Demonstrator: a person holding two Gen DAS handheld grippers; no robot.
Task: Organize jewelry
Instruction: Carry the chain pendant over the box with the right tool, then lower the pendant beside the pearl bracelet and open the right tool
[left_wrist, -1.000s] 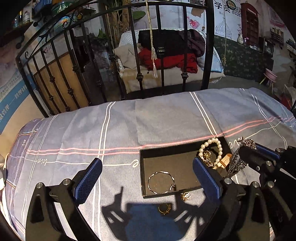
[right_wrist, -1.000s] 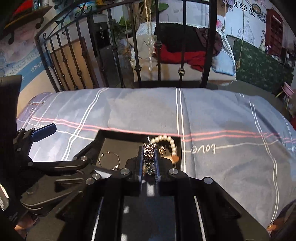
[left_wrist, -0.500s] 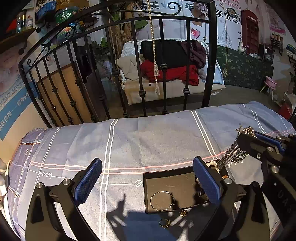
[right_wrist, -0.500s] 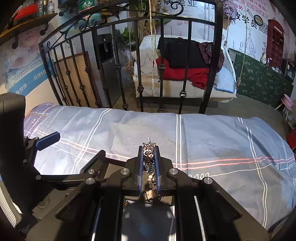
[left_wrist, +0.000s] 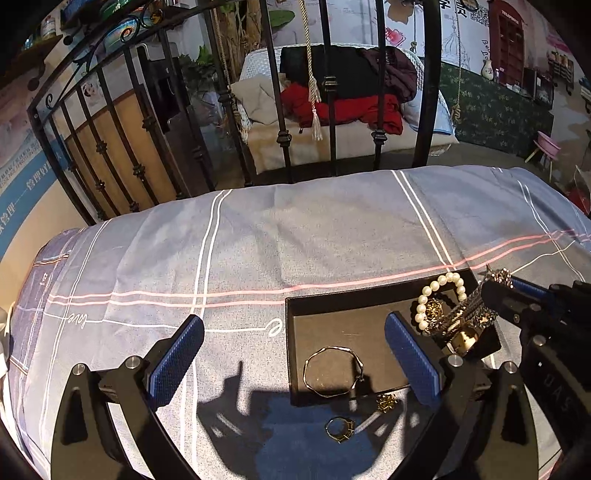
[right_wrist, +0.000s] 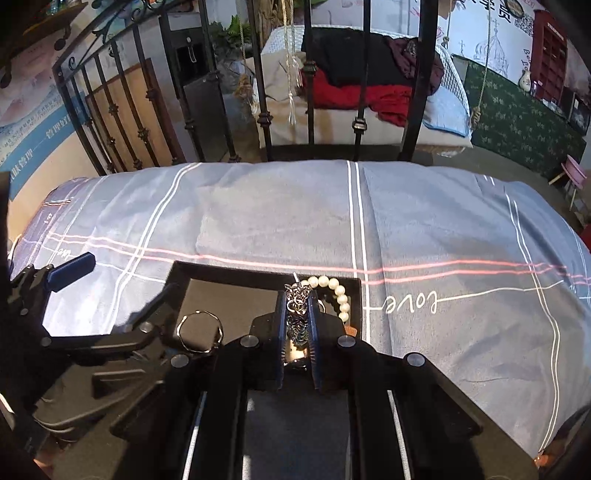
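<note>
A black tray lies on the grey striped bedspread. It holds a thin silver bangle and, at its right end, a pearl bracelet with gold pieces. My right gripper is shut on a dark silver chain, which dangles over the tray's right end beside the pearl bracelet. In the left wrist view the right gripper comes in from the right with the chain hanging below it. My left gripper stands open and holds nothing, just in front of the tray's near left part.
A gold ring and a small gold charm lie on the bedspread in front of the tray. A black iron bed rail stands at the far edge. Bare bedspread stretches right of the tray.
Half a second ago both grippers were farther back and higher, with the chain above the tray. Both have come down and forward, and the chain hangs low over the tray's right end again.
</note>
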